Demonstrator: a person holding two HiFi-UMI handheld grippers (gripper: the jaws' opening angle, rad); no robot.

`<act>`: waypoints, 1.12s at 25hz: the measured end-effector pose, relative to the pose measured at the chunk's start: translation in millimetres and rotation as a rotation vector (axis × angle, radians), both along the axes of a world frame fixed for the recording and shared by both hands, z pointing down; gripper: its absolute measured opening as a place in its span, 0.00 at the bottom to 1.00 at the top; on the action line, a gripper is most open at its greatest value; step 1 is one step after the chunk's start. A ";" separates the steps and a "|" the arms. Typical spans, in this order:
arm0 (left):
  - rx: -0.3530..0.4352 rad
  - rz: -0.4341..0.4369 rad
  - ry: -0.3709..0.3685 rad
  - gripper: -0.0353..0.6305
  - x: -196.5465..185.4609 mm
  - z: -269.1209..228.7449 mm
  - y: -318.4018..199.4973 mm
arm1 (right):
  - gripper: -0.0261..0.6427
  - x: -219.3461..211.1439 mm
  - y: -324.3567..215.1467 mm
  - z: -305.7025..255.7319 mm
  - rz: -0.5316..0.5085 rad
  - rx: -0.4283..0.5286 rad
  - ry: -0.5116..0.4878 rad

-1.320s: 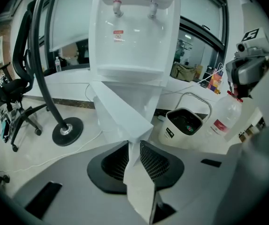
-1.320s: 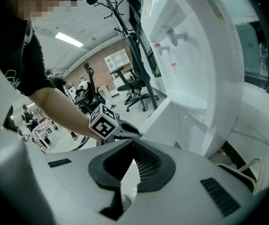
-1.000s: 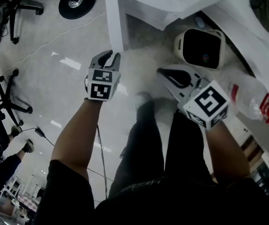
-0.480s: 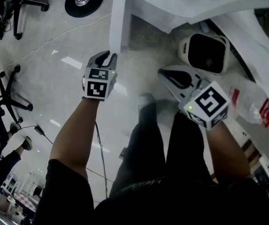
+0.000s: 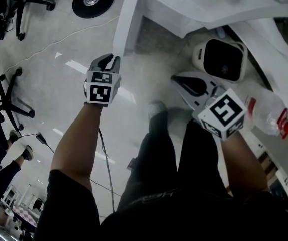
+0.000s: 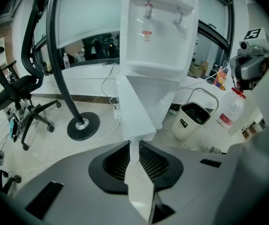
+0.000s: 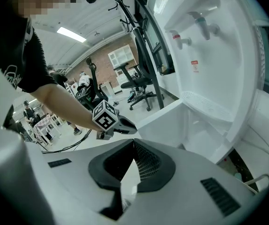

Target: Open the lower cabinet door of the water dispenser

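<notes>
- Gripping the cabinet door (image 5: 127,19) by its free edge near the lower corner: left gripper (image 5: 112,59) has just been closing; its pads now sit tight on the thin white panel
- door location: bottom of the water dispenser (image 6: 155,32), below the taps; it stands swung out from the body, and the right gripper view shows the cavity behind it
- right gripper (image 5: 176,79) hangs apart from the door, over the floor; jaws together, nothing in them
- handling, as a judgement: thin stiff panel, light, hinged on one side; should swing with little force; smooth glossy face, so probably slippery under a shallow pinch
- best hold: the free edge, far from the hinge, pads well over the edge rather than just the tips; the present bite looks about right
- pull should follow the hinge arc; a straight tug risks slipping off or dragging the dispenser, which looks light and freestanding
- white bin (image 5: 219,59) and plastic bottle (image 5: 267,112) sit on the dispenser's other side, away from the door's sweep
</notes>
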State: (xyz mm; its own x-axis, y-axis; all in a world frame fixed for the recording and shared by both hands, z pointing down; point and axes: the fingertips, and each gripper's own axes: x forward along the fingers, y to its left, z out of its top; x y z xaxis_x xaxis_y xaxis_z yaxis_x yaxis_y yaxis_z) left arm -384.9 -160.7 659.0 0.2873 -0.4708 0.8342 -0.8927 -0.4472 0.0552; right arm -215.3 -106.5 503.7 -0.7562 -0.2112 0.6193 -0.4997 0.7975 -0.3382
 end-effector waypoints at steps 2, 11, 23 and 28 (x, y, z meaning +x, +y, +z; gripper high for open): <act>-0.002 -0.002 -0.011 0.14 -5.4 -0.1 -0.9 | 0.06 -3.1 -0.2 -1.1 -0.006 0.005 0.002; -0.009 -0.049 -0.044 0.13 -36.3 1.0 -8.8 | 0.06 -16.3 -2.3 -5.5 0.002 0.009 -0.003; -0.025 -0.115 -0.073 0.10 -63.1 3.2 -18.3 | 0.06 -18.3 -2.4 -13.9 0.015 0.012 0.018; -0.043 -0.160 -0.080 0.08 -68.5 3.3 -22.0 | 0.06 -15.8 0.1 -20.2 0.024 0.007 0.006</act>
State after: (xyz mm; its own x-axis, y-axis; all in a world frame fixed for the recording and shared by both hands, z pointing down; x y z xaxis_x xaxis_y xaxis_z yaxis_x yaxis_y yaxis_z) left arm -453.4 -182.7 662.3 0.1438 -0.4688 0.8716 -0.9547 -0.2977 -0.0026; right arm -231.1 -106.4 483.5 -0.7473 -0.2336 0.6220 -0.5207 0.7875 -0.3297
